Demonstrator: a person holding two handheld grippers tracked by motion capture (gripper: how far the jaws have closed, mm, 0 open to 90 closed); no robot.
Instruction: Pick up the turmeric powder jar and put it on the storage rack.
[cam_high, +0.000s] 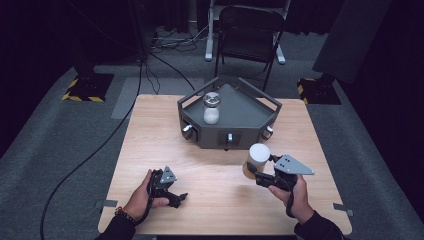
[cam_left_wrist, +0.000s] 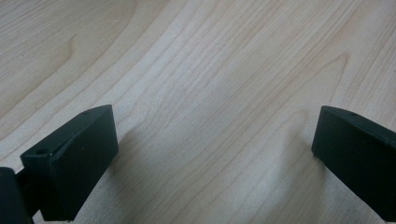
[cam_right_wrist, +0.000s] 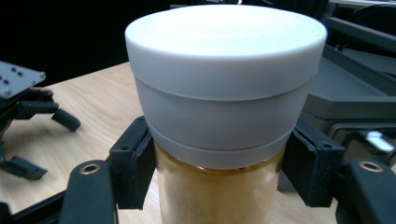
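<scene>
A jar (cam_high: 259, 155) with a white lid and yellow-brown powder hangs just above the table's right half, in front of the grey tray (cam_high: 248, 133). My right gripper (cam_high: 261, 166) is shut on it; in the right gripper view the pads (cam_right_wrist: 135, 163) press on the glass just under the white lid (cam_right_wrist: 224, 93). My left gripper (cam_high: 176, 190) rests low on the wooden table (cam_high: 150, 125) at the front left, open. Between its jaws (cam_left_wrist: 215, 135) there is bare wood. A second jar (cam_high: 211, 108), with a silver lid and white powder, stands inside the tray.
The grey angular tray with knobs on its front wall sits at the table's far middle. A black chair (cam_high: 247, 30) and stand legs are on the floor beyond. A black cable (cam_high: 90, 155) runs over the floor at left. The left gripper (cam_right_wrist: 44, 142) lies far left of the held jar.
</scene>
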